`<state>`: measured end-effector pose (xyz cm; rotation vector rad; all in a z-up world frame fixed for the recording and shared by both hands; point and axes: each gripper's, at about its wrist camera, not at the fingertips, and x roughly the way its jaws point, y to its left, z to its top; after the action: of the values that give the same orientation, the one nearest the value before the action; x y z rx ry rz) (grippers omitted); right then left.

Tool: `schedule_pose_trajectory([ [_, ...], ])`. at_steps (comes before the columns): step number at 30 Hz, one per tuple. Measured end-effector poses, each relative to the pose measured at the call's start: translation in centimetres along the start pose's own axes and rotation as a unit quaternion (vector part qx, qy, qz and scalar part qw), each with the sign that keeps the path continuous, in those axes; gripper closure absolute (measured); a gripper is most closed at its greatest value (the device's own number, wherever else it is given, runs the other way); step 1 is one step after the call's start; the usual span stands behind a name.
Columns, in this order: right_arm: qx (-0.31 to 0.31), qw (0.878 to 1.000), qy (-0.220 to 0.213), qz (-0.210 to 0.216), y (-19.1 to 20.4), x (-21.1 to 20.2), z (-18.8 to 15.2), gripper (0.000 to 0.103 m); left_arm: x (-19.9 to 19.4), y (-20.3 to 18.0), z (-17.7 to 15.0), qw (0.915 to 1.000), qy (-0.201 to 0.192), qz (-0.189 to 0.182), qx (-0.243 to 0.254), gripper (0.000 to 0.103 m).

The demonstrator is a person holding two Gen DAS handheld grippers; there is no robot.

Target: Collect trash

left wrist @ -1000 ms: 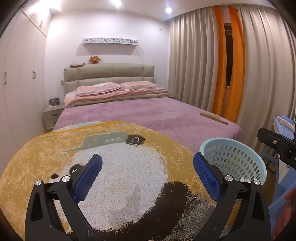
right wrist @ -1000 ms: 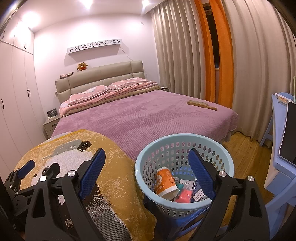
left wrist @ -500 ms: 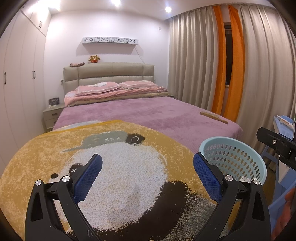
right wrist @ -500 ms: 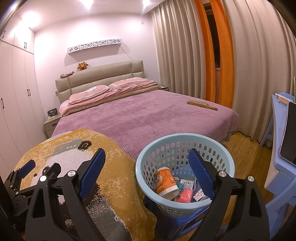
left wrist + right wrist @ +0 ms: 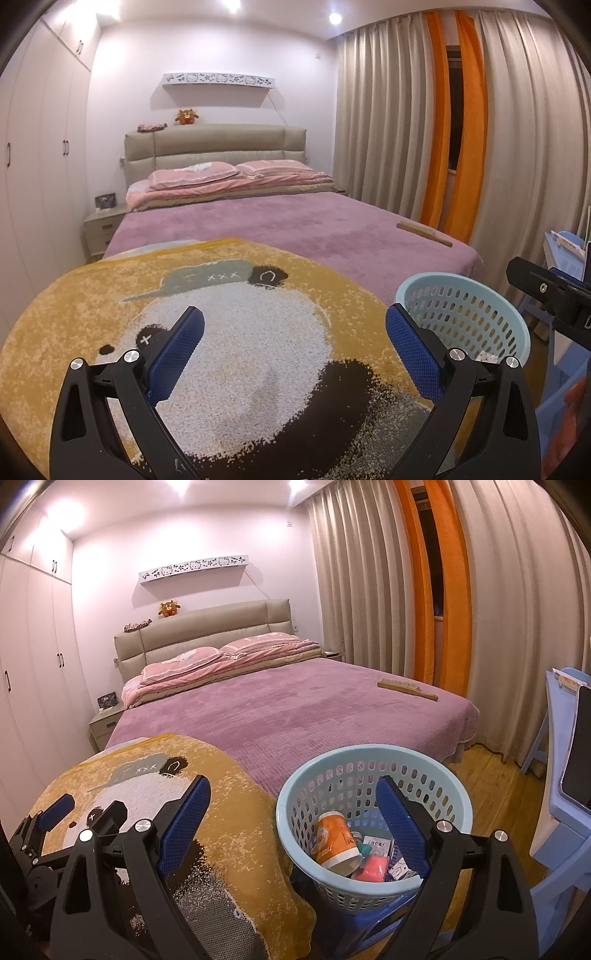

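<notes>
A light blue perforated basket (image 5: 373, 760) stands on a blue stool at the foot of the bed. Inside it lie an orange paper cup (image 5: 334, 840), a pink item (image 5: 371, 869) and small packets. My right gripper (image 5: 291, 794) is open, hovering in front of the basket with nothing between its blue pads. My left gripper (image 5: 293, 326) is open too, held over the yellow panda mat (image 5: 229, 306), nothing in it. The basket (image 5: 461, 314) appears at the right of the left wrist view. The left gripper (image 5: 55, 812) shows low at the left of the right wrist view.
A purple bed (image 5: 295, 709) fills the middle, with a wooden brush (image 5: 406, 688) near its right edge. Wardrobes line the left wall. Curtains (image 5: 369, 590) hang on the right. A blue desk (image 5: 565, 760) stands far right, wooden floor beside it.
</notes>
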<state>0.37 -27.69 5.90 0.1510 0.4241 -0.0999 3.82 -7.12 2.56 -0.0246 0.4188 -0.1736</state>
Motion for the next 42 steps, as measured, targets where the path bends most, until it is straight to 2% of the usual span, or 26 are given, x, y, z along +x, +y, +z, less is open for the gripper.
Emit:
schedule_pose_trajectory([
  [28, -0.002, 1.000, -0.002, 0.005, 0.2, -0.2, 0.2, 0.016, -0.5, 0.1, 0.2, 1.0000, -0.005, 0.001, 0.007, 0.008],
  [33, -0.007, 1.000, -0.004, 0.008, 0.4, -0.3, 0.4, 0.016, -0.6, 0.4, 0.4, 1.0000, -0.007, 0.004, 0.001, 0.008],
  [36, -0.008, 1.000, -0.005, 0.010, 0.4, -0.4, 0.6, 0.016, -0.9, 0.4, 0.5, 0.9995, -0.021, 0.025, 0.004, 0.008],
  [38, -0.010, 1.000, -0.006, 0.013, 0.5, -0.5, 0.8, 0.016, -0.7, 0.5, 0.7, 0.9995, -0.018, 0.025, 0.003, 0.008],
  [42, -0.021, 0.999, -0.020, 0.016, 1.3, -1.6, 1.6, 0.016, -1.2, 1.4, 1.4, 0.9999, -0.002, 0.001, -0.011, 0.008],
])
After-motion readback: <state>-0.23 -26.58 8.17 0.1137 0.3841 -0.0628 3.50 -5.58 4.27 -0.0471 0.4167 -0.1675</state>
